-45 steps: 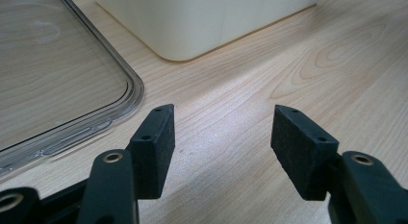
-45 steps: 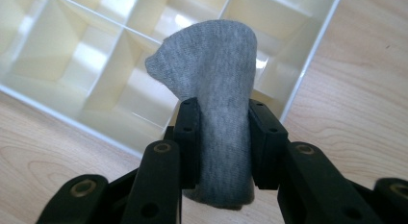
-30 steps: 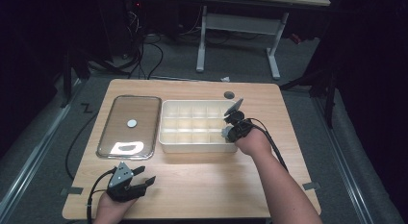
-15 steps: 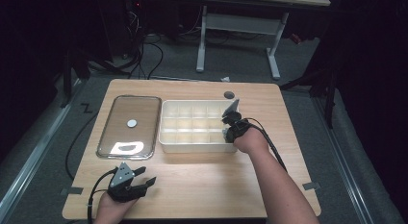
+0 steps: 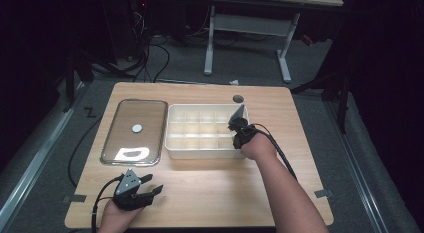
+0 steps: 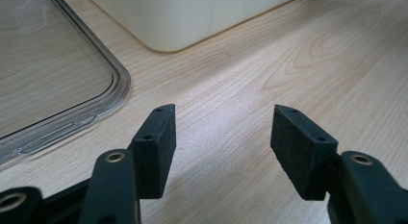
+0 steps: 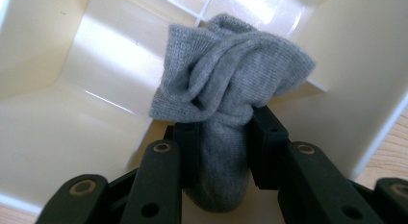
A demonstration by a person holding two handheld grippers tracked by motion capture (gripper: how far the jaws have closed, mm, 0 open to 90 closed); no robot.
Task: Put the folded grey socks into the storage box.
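Grey sock (image 7: 226, 104) pinched in right tongs (image 7: 223, 152) over divided bin (image 5: 172, 143); left tongs (image 6: 221, 137) wide beside lid (image 6: 53, 75).

Between the matt black, foam-like pads of the right gripper (image 7: 219, 137) sat a grey sock (image 7: 226, 104) of soft ribbed knit, and around it rose the smooth, faintly glossy cream plastic walls of the divided bin (image 7: 72, 89). Under the left gripper (image 6: 221, 137), whose pads looked equally dull and grainy, lay the pale wood-grain table (image 6: 288, 56) with a satin sheen. Beside that gripper lay a clear, glossy plastic lid (image 6: 57, 80).
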